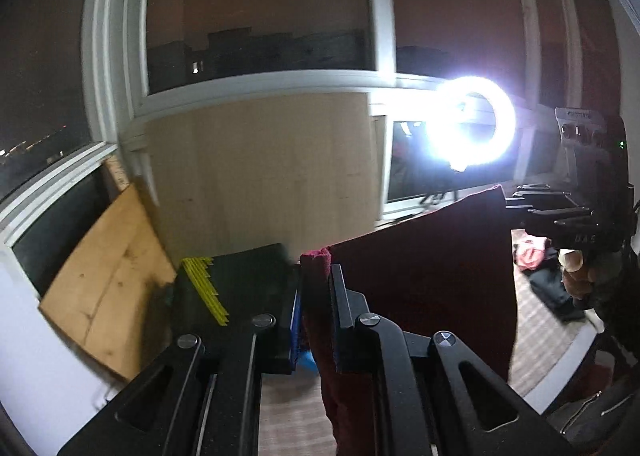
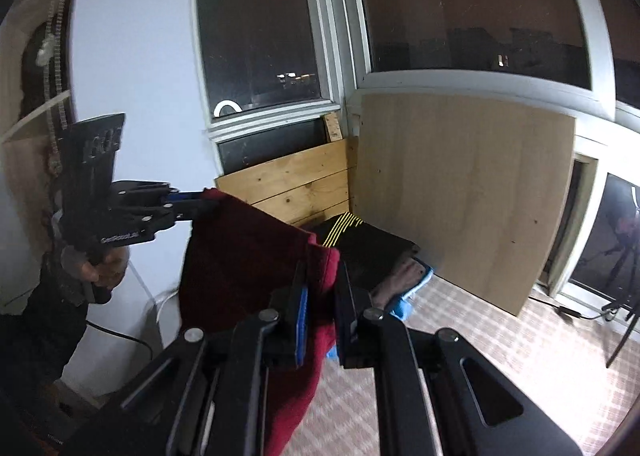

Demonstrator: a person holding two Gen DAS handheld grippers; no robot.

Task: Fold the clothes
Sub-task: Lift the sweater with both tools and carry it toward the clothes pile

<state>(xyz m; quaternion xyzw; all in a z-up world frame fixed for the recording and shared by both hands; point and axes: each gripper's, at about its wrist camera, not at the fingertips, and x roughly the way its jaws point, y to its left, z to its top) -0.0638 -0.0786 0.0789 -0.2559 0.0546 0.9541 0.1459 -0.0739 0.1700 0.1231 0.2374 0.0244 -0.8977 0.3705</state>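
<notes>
A dark red garment [image 1: 432,276] hangs in the air, stretched between both grippers. My left gripper [image 1: 316,260] is shut on one top corner of it. My right gripper [image 2: 324,260] is shut on the other top corner; the red garment [image 2: 240,256] hangs down below. In the left wrist view the right gripper [image 1: 516,200] holds the far corner at the right. In the right wrist view the left gripper [image 2: 204,204] holds the far corner at the left.
A stack of folded clothes, topped by a black piece with yellow stripes [image 2: 360,240], lies by a light wooden panel [image 2: 460,192]. Pine boards [image 1: 108,296] lean under the window. A bright ring light [image 1: 472,124] stands at the right. More clothes [image 1: 536,256] lie on the checked floor.
</notes>
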